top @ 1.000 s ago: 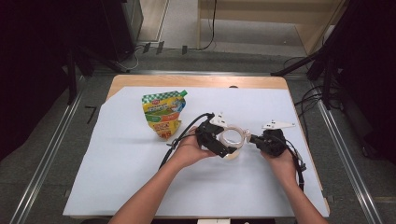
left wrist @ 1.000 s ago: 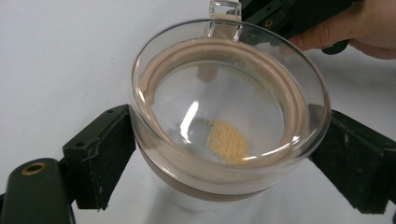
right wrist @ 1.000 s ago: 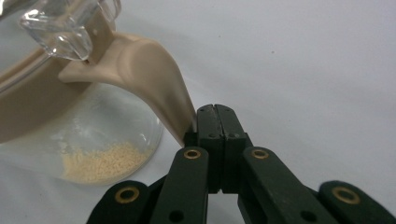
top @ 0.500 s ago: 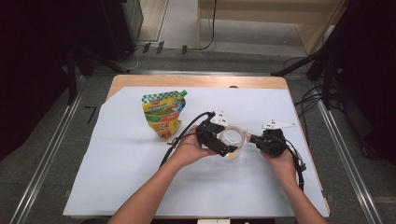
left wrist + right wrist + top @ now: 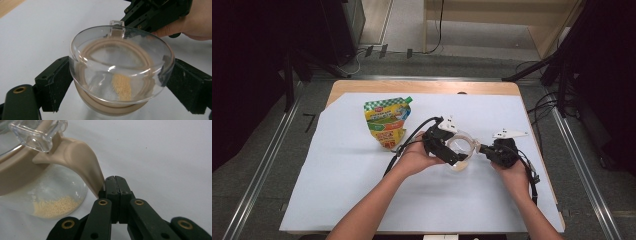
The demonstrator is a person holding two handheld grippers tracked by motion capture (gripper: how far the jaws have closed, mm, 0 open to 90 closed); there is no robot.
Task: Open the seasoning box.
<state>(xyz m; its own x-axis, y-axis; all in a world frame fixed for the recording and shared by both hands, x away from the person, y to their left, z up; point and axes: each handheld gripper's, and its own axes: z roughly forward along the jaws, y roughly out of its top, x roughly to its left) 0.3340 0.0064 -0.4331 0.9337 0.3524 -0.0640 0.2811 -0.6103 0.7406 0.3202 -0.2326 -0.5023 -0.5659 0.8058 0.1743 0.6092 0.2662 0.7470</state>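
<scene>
White sheet [image 5: 337, 175] bare leftward; left gripper [image 5: 451, 150] fingers pinch jar [image 5: 460, 150], right gripper [image 5: 115, 185] fingers pressed together beside beige tab [image 5: 82, 160].

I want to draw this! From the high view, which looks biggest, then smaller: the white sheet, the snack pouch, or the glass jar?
1. White sheet, by far.
2. Snack pouch.
3. Glass jar, a bit smaller than the pouch, though both claws cover its sides.

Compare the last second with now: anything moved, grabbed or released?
Nothing visibly changed. The left gripper holds the clear glass jar with the beige ring across its body, the right gripper stays shut at the jar's beige tab, and the yellow-green printed pouch lies where it was on the white table cover.
</scene>
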